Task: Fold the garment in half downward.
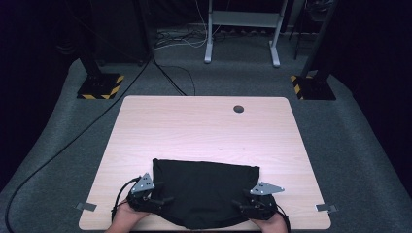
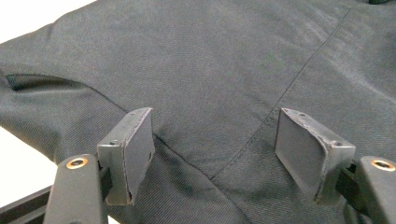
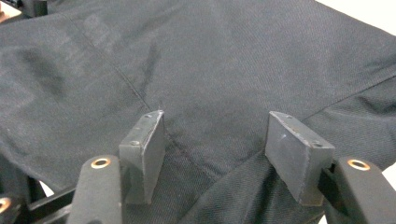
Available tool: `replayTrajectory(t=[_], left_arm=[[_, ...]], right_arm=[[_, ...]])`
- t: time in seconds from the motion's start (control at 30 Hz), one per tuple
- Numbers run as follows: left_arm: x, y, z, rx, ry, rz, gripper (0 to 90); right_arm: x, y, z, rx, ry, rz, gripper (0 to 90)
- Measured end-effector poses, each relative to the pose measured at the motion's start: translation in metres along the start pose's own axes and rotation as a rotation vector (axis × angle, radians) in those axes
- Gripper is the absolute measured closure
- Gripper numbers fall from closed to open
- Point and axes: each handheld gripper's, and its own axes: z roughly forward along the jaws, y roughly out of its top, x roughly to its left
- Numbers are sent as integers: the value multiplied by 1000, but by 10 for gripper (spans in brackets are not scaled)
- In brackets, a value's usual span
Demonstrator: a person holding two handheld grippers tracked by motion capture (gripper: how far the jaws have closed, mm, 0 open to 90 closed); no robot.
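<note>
Pale wood table [image 1: 204,126]; black cloth [image 1: 204,187] lies between left gripper [image 1: 154,194] and right gripper [image 1: 245,201], long axis hand to hand; both jaws agape over its side edges, gripping nothing.

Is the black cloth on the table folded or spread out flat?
Folded, it seems: the black cloth forms a compact shape, and in the left gripper view one layer's edge lies over another. How many folds, I cannot tell.

Table [image 1: 204,126]: my light wood worktop, centre of frame.
Grommet hole [image 1: 238,108]: upper right of tabletop.
Floor cable [image 1: 73,141]: curving down the left.
Striped bases [image 1: 100,86]: upper left and upper right.
White frame [image 1: 241,29]: top centre.
</note>
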Motion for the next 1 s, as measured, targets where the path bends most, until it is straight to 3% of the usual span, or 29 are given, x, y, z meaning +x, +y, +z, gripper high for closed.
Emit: replayTrajectory(t=[0.5, 1.0], left_arm=[[-1, -1, 7, 46, 21, 17, 290], [3, 12, 20, 58, 50, -6, 292]], right_arm=[[1, -5, 6, 25, -18, -34, 350], [-16, 2, 6, 56, -31, -17, 369]])
